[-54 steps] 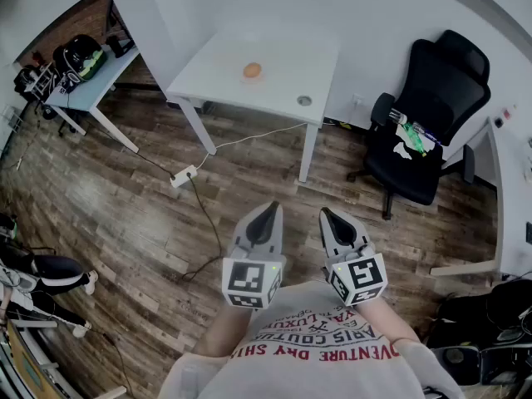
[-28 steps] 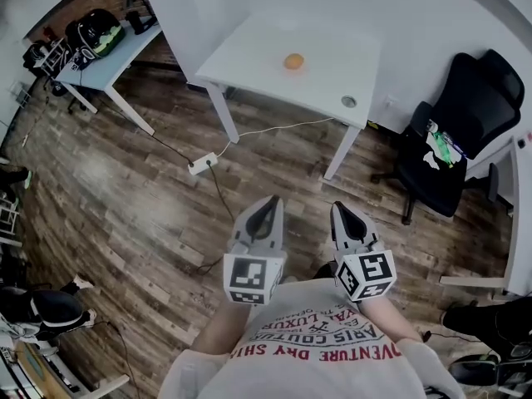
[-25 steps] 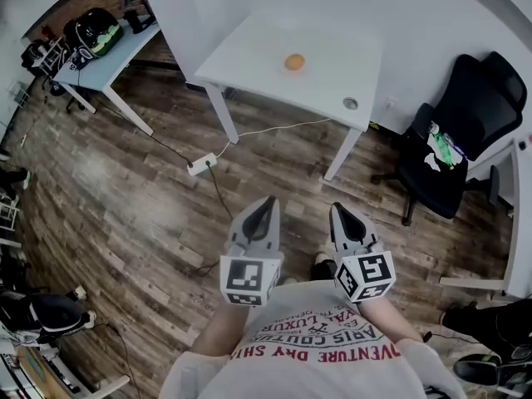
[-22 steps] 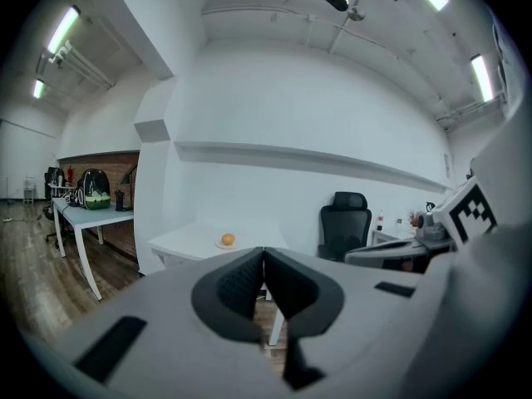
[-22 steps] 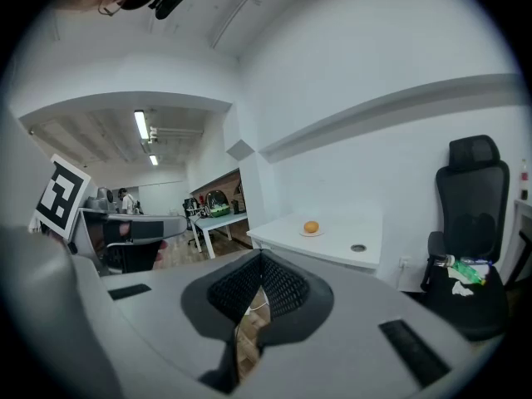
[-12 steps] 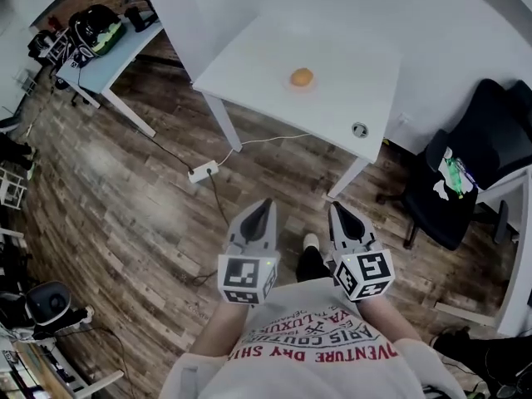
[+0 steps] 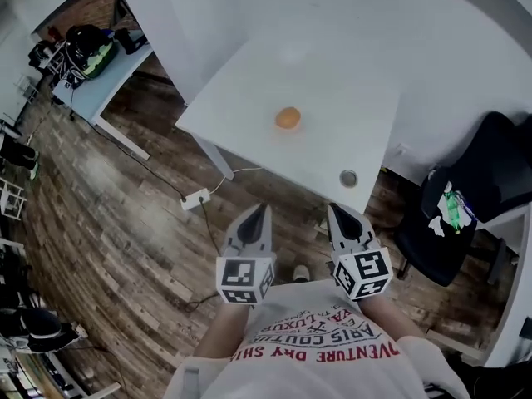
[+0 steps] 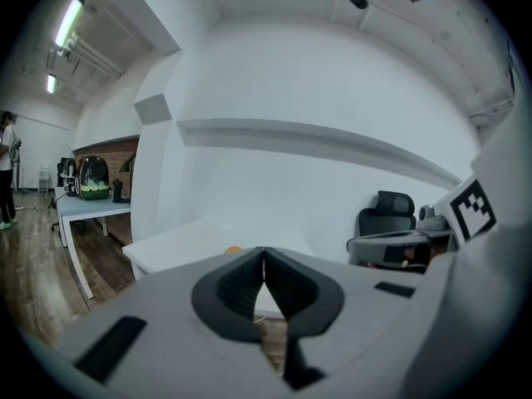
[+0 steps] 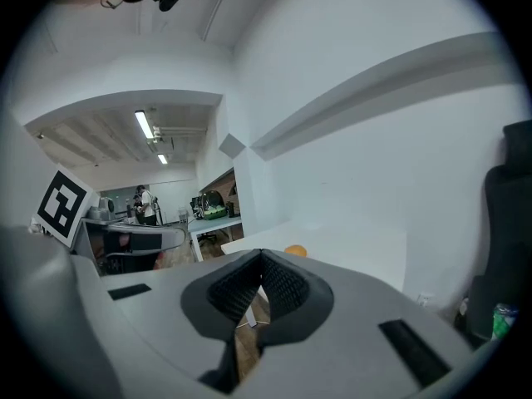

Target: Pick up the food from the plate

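A small round orange piece of food (image 7: 288, 118) lies near the middle of a white table (image 7: 349, 90); I cannot make out a plate under it. Both grippers are held close to my chest, short of the table's near edge. My left gripper (image 7: 259, 209) is shut with nothing between its jaws, and so is my right gripper (image 7: 332, 209). In the left gripper view the food (image 8: 233, 248) peeks just above the closed jaws (image 8: 263, 256). The right gripper view shows the food (image 9: 295, 250) on the tabletop beyond its closed jaws (image 9: 261, 258).
A round grommet (image 7: 348, 177) sits near the table's front right corner. A black office chair (image 7: 465, 198) stands to the right. A pale blue desk (image 7: 100, 77) with bags is at the far left. A power strip (image 7: 196, 199) and cable lie on the wooden floor.
The table and the food have come much nearer and lower in the head view as the person walked up to it. Both grippers stayed shut in front of the chest.
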